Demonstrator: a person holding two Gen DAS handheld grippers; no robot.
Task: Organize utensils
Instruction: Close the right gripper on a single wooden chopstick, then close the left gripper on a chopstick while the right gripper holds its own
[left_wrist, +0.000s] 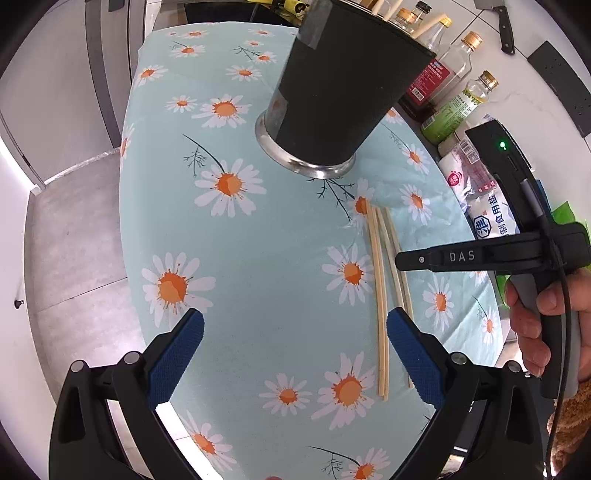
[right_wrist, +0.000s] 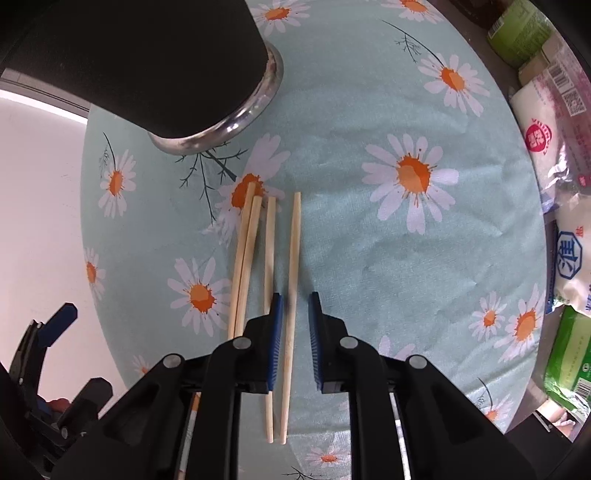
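Jaws narrow, astride one chopstick | right gripper | left gripper wide

The bench wears a pale blue-green cloth printed with white daisies with orange centres. Beside it, on the left of the left wrist view, lies a grey tiled floor, with grey cabinet doors beyond. At the far side a white tiled wall carries a cleaver and a dark socket strip. Below the wall stand oil and sauce bottles and bags of salt. The light is bright and even, and glares white along the bench edge in the right wrist view.
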